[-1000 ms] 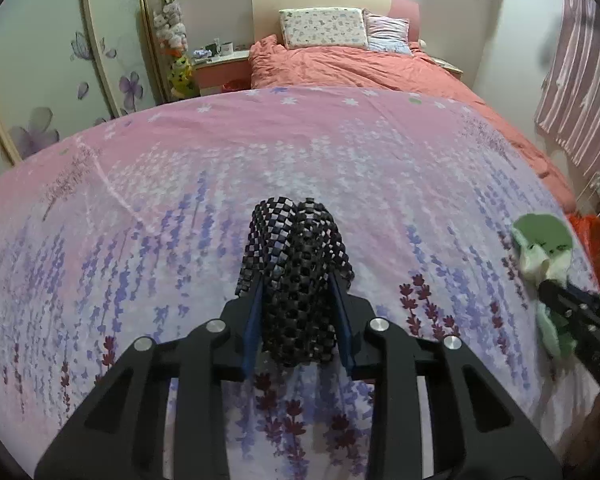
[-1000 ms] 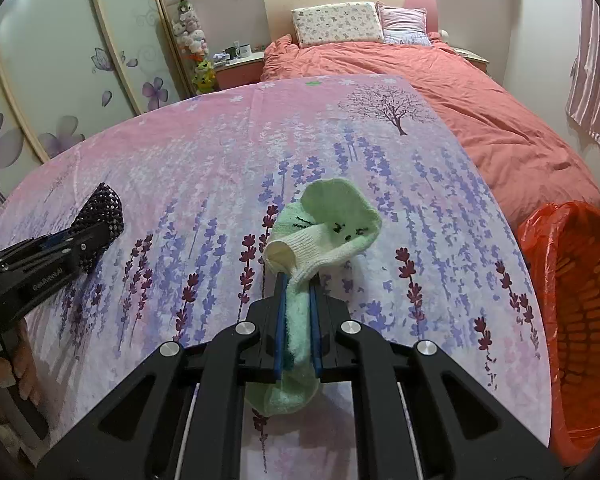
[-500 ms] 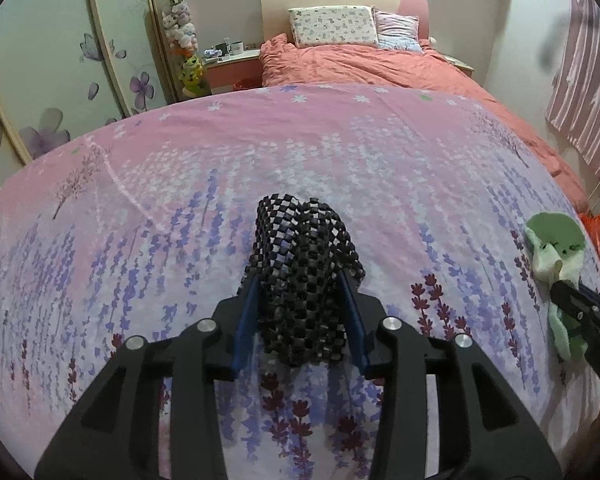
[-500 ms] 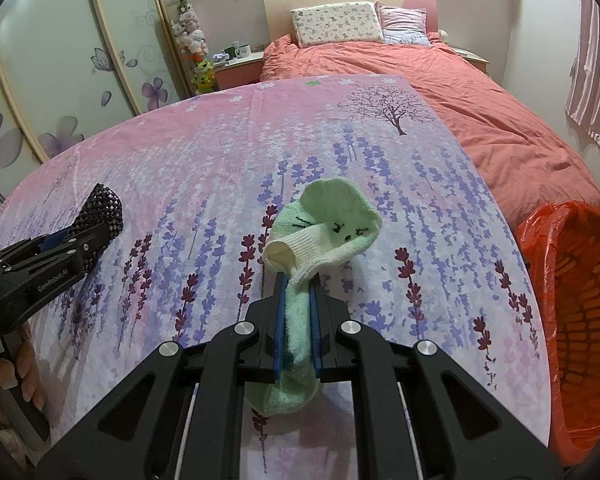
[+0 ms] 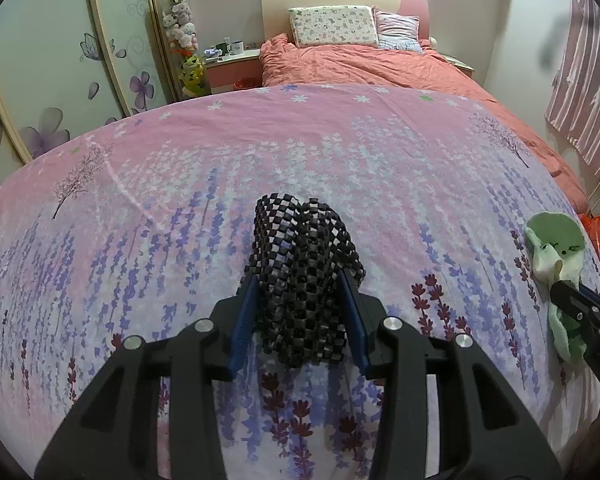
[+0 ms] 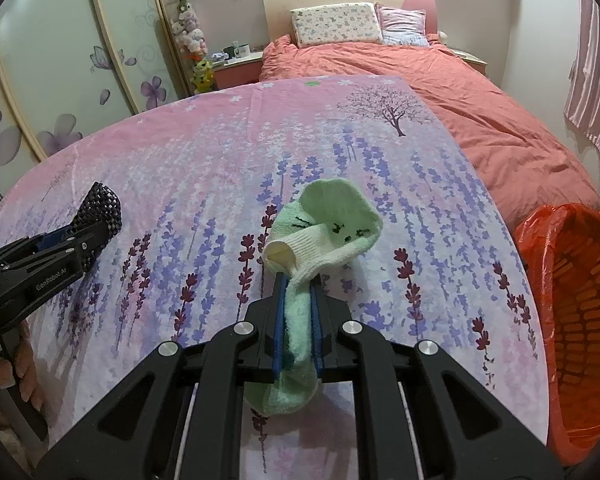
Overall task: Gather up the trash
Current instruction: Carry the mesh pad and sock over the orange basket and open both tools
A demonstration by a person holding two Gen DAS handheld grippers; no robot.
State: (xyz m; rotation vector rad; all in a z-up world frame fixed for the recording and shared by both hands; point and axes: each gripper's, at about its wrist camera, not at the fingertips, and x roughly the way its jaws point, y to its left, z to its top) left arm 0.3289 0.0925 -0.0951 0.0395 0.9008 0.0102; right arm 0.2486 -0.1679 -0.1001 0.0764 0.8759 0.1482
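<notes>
The mesh piece (image 5: 300, 280) is sitting on the tabletop (image 5: 380, 168) to the left, the sock (image 6: 320, 236) to the right. The basket (image 6: 580, 312) is standing beside the tabletop's right edge, the bed (image 6: 440, 92) lying behind.

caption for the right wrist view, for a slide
Right gripper, jaws opening, around a green sock over the floral sheet; orange basket alongside.

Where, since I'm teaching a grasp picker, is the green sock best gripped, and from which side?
Pinch the green sock across its narrow middle, coming from the near side along its length; the far end flares wide and folds over. The right gripper is clamped there.
</notes>
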